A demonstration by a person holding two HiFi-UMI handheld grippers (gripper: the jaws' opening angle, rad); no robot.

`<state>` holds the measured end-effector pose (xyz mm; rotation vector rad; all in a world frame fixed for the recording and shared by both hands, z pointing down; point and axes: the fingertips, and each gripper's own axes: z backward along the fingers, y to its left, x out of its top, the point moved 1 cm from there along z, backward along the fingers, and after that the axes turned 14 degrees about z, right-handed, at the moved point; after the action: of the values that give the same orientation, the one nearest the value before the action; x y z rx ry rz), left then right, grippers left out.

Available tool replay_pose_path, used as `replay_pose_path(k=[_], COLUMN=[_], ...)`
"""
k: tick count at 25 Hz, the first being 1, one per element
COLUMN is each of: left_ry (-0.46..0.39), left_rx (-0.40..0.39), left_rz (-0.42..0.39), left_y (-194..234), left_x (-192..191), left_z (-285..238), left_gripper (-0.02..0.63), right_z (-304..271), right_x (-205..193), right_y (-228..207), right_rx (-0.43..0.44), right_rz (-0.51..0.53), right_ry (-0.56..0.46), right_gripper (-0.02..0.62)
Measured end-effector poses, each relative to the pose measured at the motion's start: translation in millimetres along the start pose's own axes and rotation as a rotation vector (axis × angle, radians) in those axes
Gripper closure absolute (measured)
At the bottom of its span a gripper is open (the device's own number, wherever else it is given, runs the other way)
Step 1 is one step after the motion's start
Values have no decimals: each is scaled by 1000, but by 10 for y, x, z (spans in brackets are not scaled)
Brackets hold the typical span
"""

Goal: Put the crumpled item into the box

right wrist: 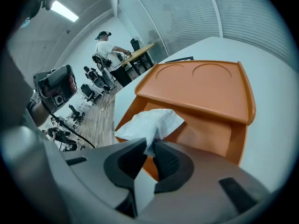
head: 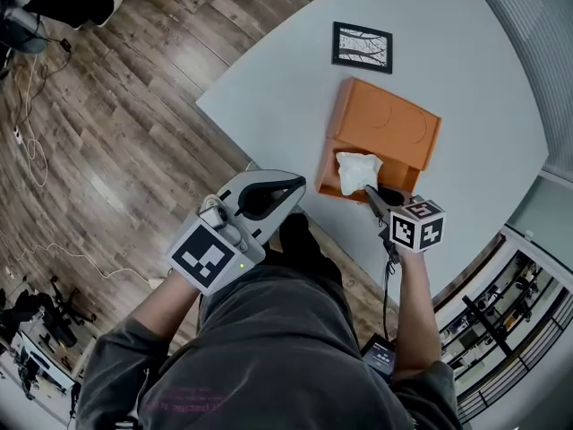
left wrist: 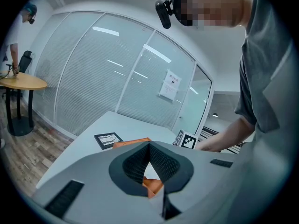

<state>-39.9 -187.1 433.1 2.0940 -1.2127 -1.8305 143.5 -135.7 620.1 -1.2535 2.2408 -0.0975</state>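
Note:
An orange box stands open on the pale table, its lid tilted back. The crumpled white item hangs over the box's near, open part. My right gripper is shut on its lower edge. In the right gripper view the white item sticks up from between the dark pads of that gripper. My left gripper is shut and holds nothing, off the table's near edge, left of the box. Between the tips of the left gripper a bit of the orange box shows.
A black-framed picture lies flat on the table beyond the box. Wooden floor with cables lies to the left. Glass walls stand behind the table. A person works far off at a round wooden table.

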Motion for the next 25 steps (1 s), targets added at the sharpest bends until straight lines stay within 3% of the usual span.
replay_pose_path(k=[7, 25], left_ry=[3, 0], left_rx=[-2, 1], left_rz=[23, 15], left_y=[75, 97], left_x=[7, 86], left_z=[15, 40], left_gripper=[594, 594], right_z=[-85, -240], right_x=[-14, -80], right_y=[-90, -235], right_rx=[-20, -52], right_rz=[15, 50], right_ry=[91, 208], right_gripper=[554, 533])
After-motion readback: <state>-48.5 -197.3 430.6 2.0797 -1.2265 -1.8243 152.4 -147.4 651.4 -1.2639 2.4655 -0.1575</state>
